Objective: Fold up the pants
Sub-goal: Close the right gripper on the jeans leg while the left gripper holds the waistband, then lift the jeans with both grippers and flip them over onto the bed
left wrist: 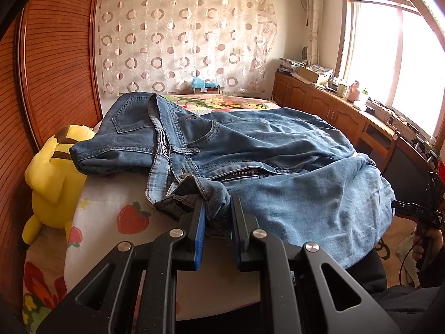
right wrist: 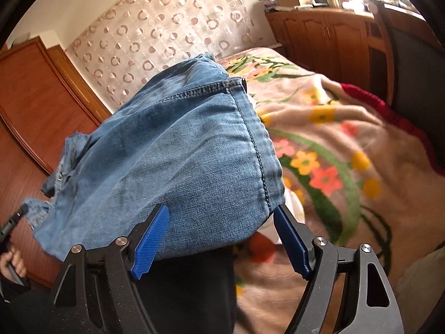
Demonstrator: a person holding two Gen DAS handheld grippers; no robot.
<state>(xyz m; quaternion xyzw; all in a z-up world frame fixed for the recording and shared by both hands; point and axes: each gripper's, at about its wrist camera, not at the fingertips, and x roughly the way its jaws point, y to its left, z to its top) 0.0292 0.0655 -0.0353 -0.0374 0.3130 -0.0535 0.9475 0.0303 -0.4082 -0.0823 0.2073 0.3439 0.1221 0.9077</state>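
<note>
1. Far left in my left wrist view: a ribbed wooden headboard [left wrist: 55, 64], and at its foot a yellow plush toy [left wrist: 54, 178] lying at the edge of the bed.
2. Beside the toy, a white sheet [left wrist: 111, 211] printed with strawberries covers the near part of the bed; farther back a floral blanket [left wrist: 222, 101] shows beyond the denim.
3. The jeans [left wrist: 278, 167] lie spread across the bed, waistband toward the toy, zipper open, one back panel with its pocket flipped over to the left.
4. My left tongs [left wrist: 217, 211] are closed down on a bunched fold of the jeans at the fly end of the waistband, blue pads pressing the cloth from both sides.
5. Behind the bed hangs a curtain [left wrist: 183, 41] patterned with rings; to the right, wooden cabinets [left wrist: 319, 103] loaded with clutter run under a bright window [left wrist: 395, 64].
6. At the right edge of that view, my right hand's tool is only partly seen.
7. In my right wrist view, the jeans [right wrist: 180, 150] fill the left and centre, a doubled edge with a stitched side seam raised toward the camera.
8. My right tongs [right wrist: 219, 236] stand wide apart, the folded denim edge sitting between the blue pads; the left pad [right wrist: 151, 243] touches the cloth, the right one lies just beside the seam corner, so nothing is clamped.
9. To the right, the floral blanket [right wrist: 333, 150] with a red border covers the bed.
</note>
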